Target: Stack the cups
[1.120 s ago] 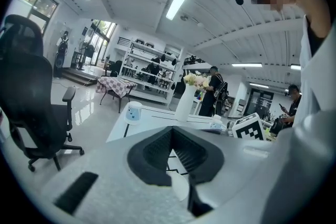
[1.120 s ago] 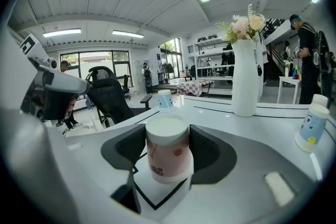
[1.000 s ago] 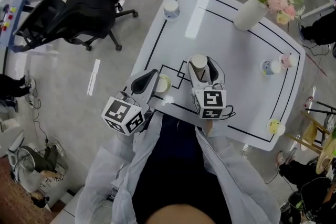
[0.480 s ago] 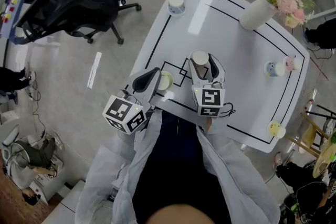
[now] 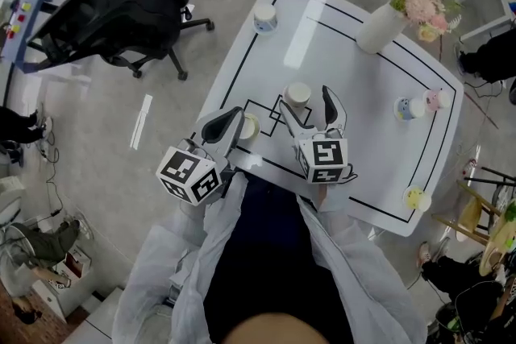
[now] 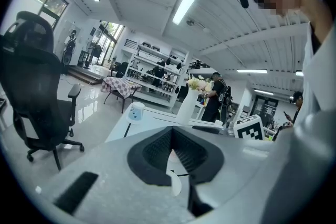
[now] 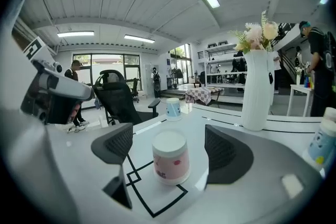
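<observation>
The left tongs (image 6: 171,155) hide nearly all of the cup (image 6: 175,183) they pinch.

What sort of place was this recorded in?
Probably an open-plan office or lab workspace. A black swivel office chair stands beside a white table marked with black lines, and the left gripper view shows stocked shelving under ceiling strip lights.
</observation>
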`<state>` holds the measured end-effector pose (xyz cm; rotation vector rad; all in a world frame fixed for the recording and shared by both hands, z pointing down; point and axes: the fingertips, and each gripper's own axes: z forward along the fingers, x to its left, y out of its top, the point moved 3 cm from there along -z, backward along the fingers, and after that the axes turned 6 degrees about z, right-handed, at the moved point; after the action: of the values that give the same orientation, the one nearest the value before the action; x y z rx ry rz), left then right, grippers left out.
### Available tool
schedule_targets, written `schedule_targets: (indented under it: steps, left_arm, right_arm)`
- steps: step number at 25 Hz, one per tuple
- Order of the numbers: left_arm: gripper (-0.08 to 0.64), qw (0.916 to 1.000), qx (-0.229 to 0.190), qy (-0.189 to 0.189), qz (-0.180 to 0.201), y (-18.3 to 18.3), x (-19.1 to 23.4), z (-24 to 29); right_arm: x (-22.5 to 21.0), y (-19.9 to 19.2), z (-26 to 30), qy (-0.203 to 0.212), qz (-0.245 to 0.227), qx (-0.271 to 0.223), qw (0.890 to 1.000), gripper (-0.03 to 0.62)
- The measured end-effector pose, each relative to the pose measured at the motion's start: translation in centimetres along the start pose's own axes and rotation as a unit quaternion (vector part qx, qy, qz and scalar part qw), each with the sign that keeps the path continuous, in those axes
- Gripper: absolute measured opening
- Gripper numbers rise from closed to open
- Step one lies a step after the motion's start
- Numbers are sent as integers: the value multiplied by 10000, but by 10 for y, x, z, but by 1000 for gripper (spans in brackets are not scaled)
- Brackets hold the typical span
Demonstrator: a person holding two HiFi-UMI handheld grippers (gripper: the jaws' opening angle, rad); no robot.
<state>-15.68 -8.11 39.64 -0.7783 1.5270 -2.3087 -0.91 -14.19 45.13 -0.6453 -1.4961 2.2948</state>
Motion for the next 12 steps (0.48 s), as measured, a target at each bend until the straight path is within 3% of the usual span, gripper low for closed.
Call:
schedule_targets:
  steps: [12]
  left_arm:
    - [-3,9996,-219,-104,164,27,11,18]
  right_arm:
    - [-8,79,-3,322,362,-130,9987,431]
